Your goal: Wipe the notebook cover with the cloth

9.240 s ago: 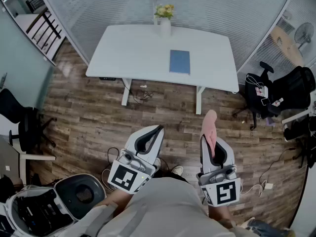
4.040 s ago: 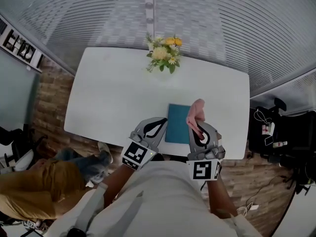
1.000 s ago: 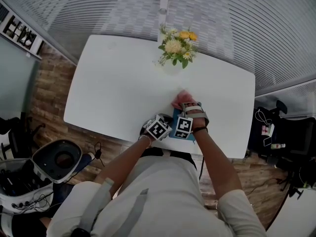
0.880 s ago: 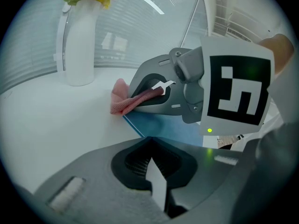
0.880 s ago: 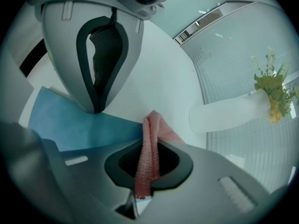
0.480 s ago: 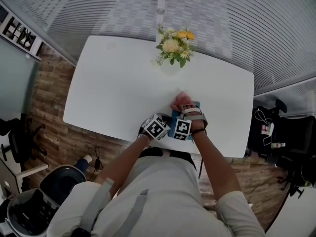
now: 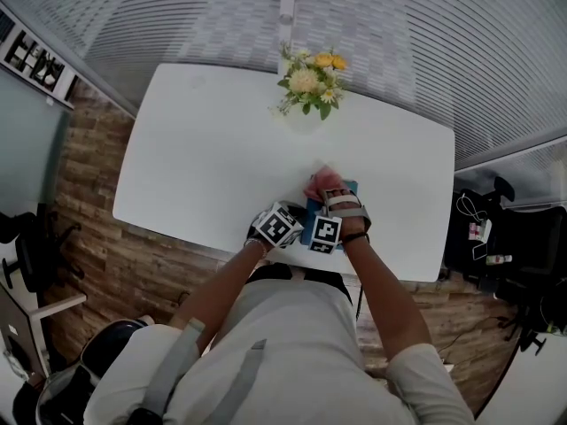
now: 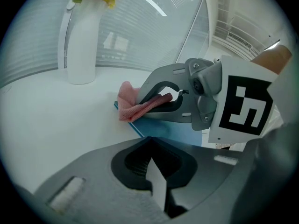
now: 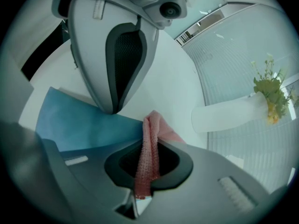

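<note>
A blue notebook (image 7: 312, 212) lies near the front edge of the white table (image 7: 204, 149). My right gripper (image 7: 326, 191) is shut on a pink cloth (image 7: 315, 182), which touches the notebook's far edge. In the right gripper view the cloth (image 9: 148, 139) hangs from between the jaws over the notebook (image 9: 74, 120). My left gripper (image 7: 282, 222) is shut with nothing in it. Its tip (image 9: 114, 108) rests on the notebook's left part. In the left gripper view the notebook (image 8: 173, 132) lies just past that gripper (image 8: 150, 141), and the cloth (image 8: 133, 106) hangs from the right gripper (image 8: 161, 99).
A white vase (image 7: 304, 115) with yellow flowers (image 7: 312, 78) stands at the table's far edge, beyond the notebook. Wooden floor surrounds the table. Black chairs and cables (image 7: 518, 264) are at the right, and a ribbed glass wall runs behind the table.
My right gripper and the cloth have shifted slightly left along the notebook's far edge. The left gripper stays put. A round wheeled object on the floor at lower left has slid out of view.
</note>
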### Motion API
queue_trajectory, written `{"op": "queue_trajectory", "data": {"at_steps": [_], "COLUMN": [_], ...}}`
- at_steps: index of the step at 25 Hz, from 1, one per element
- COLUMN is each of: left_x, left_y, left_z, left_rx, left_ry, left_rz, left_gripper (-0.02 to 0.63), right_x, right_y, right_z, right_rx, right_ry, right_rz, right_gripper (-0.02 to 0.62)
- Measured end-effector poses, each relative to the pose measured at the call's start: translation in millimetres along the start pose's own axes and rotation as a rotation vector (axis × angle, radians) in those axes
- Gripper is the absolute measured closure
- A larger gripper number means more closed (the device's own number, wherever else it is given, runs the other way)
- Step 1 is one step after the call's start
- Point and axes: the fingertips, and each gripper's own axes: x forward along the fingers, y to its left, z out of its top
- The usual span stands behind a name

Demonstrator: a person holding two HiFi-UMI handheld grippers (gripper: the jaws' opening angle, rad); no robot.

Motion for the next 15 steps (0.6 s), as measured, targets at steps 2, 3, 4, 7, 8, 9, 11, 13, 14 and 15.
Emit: {"op": "queue_trajectory", "data": {"at_steps": [2, 3, 4, 7, 8, 9, 11, 13, 14, 15], "left_x": [0, 0, 0, -2, -2, -2, -3, -4, -5, -6], "left_y": [0, 0, 0, -1, 0, 1, 2, 3, 3, 4], "left_z": [1, 1, 1, 1, 1, 2, 3, 4, 5, 6], "left_rx": [-0.005, -0.006, -0.008, -0.02, -0.027, -0.035, -0.053, -0.068, -0.075, -0.08], "left_ry": [-0.001, -0.001, -0.003, -0.013, -0.018, -0.023, -0.031, -0.036, -0.038, -0.041], "left_rz": [-0.006, -0.008, -0.009, -0.015, -0.017, -0.02, -0.026, -0.031, -0.032, -0.033], "left_gripper": [0.612, 0.612, 0.612, 0.612, 0.612, 0.612, 0.612, 0.612, 0.612, 0.612], "right_x": [-1, -1, -2, -5, -5, -6, -7, -9, -10, -11], "right_y": [1, 2, 2, 5, 5, 6, 7, 8, 8, 9], "right_z": [0, 0, 0, 0, 0, 1, 1, 1, 1, 1], "right_rx": [-0.003, -0.003, -0.002, 0.002, 0.002, 0.001, -0.002, -0.007, -0.01, -0.014], "right_ry": [0.0, 0.001, 0.001, 0.0, -0.001, -0.002, -0.002, -0.002, -0.002, -0.002], "right_rz": [-0.003, -0.004, -0.004, -0.007, -0.007, -0.008, -0.009, -0.011, -0.012, -0.012], "right_gripper": [0.589, 0.589, 0.589, 0.589, 0.589, 0.589, 0.589, 0.589, 0.589, 0.589]}}
